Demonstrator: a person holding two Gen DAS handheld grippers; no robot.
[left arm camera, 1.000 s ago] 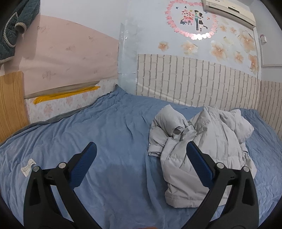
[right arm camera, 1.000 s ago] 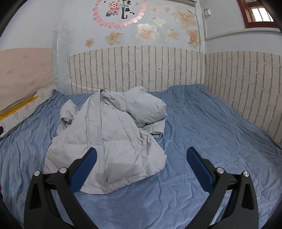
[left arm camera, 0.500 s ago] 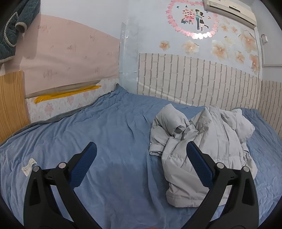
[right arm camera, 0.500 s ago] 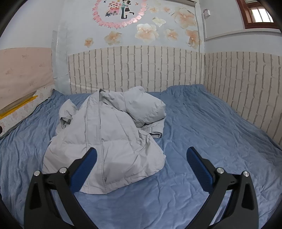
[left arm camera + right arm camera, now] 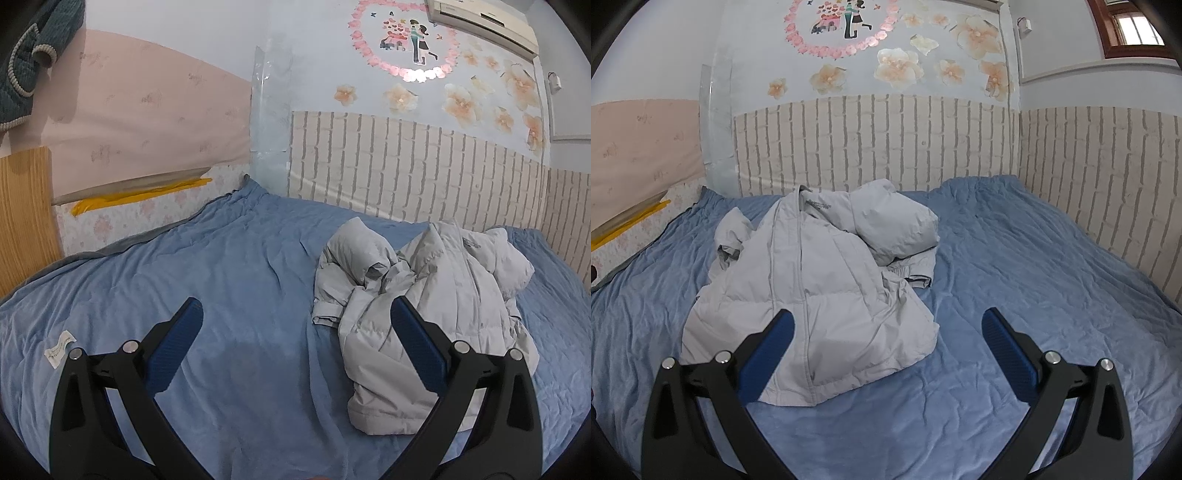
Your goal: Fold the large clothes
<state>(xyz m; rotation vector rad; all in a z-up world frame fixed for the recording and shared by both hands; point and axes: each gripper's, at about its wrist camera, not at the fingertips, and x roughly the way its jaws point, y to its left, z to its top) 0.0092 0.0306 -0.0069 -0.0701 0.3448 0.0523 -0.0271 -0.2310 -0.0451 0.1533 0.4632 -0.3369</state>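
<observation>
A pale grey puffer jacket (image 5: 816, 291) lies crumpled on a bed covered by a blue blanket (image 5: 1015, 280), its sleeves bunched on either side and its zip line running down the middle. In the left wrist view the jacket (image 5: 436, 295) sits to the right of centre, well in from the blanket's (image 5: 221, 280) edges. Behind the bed a brick-pattern wall panel (image 5: 886, 144) wraps around the corner; above it are flower stickers (image 5: 897, 66) and a heart-shaped wreath sticker (image 5: 404, 40). An air conditioner (image 5: 480, 18) is cut off at the top, and a dark green garment (image 5: 29, 51) hangs at the upper left.

The left gripper (image 5: 296, 310) hovers above the blanket with its jaws wide apart, empty; the right gripper (image 5: 887, 319) is likewise spread and empty — its left finger overlaps the jacket's hem in view, though contact cannot be told. A small white label (image 5: 60, 344) on the blanket is too small to read.

Against the earlier frames, little differs — the jacket lies as it did, and both grippers have shifted only slightly.
</observation>
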